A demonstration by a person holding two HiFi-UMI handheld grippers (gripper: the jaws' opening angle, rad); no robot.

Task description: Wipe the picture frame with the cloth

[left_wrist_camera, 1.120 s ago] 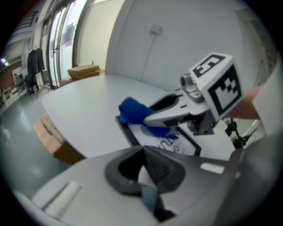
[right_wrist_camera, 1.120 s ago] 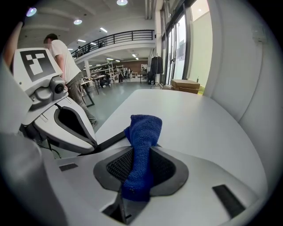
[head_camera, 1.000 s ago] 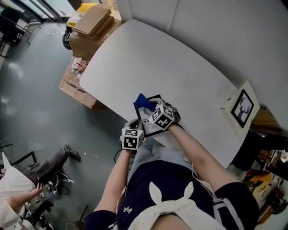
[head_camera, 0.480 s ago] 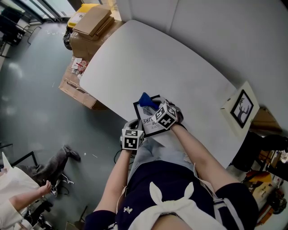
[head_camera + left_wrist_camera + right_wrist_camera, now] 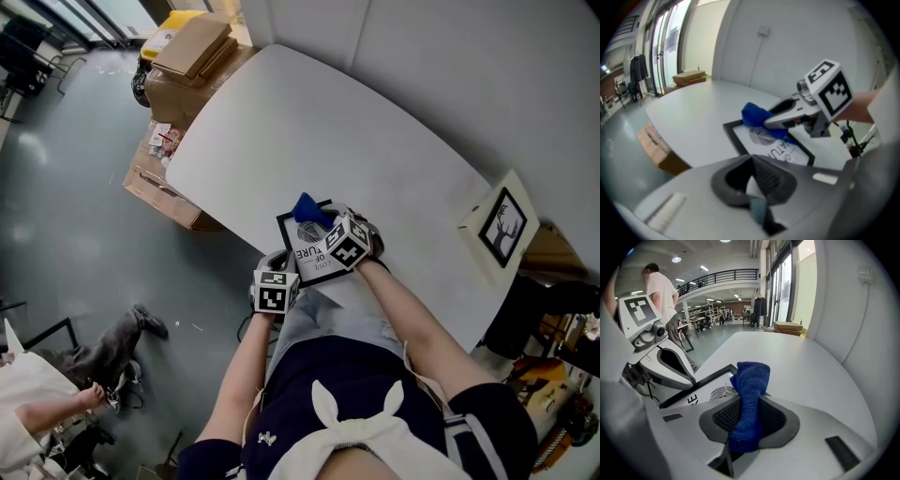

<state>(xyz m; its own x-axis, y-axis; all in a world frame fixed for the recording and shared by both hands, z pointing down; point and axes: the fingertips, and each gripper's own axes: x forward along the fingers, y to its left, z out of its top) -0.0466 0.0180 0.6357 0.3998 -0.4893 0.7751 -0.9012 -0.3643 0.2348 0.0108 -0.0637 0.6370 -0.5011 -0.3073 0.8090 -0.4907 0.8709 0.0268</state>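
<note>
Containers: brown cardboard boxes [image 5: 187, 56] stacked on the grey floor past the far left corner of the white oval worktop [image 5: 328, 122]. Top ones closed, contents unseen. Lower flat carton [image 5: 157, 173] by the worktop's left edge, with small printed bits lying on top, too small to tell.

Task's thing: black-edged picture frame with a white print [image 5: 302, 248] [image 5: 787, 152]. Lies flat at the near edge of the worktop, turned corner-on to the person. Shows a grey leaf-like motif and dark capital letters. Blue terry cloth [image 5: 307, 208] [image 5: 750, 380] bunched at the frame's far corner, resting on the black edge and the print.

Right claw [image 5: 321, 223] [image 5: 747, 420]: closed tight on the blue cloth. Cloth pinched into a narrow band between the ribbed pads, loose end spilling forward onto the frame.

Left claw [image 5: 277, 261] [image 5: 752, 180]: narrow, almost closed. Sits at the frame's near left edge. Dark edge and a pale sliver of print seen between the pads, so gripping the frame by the look of it.

Well apart, near the worktop's right end: white-bordered picture with a black antlered head [image 5: 504, 225].
</note>
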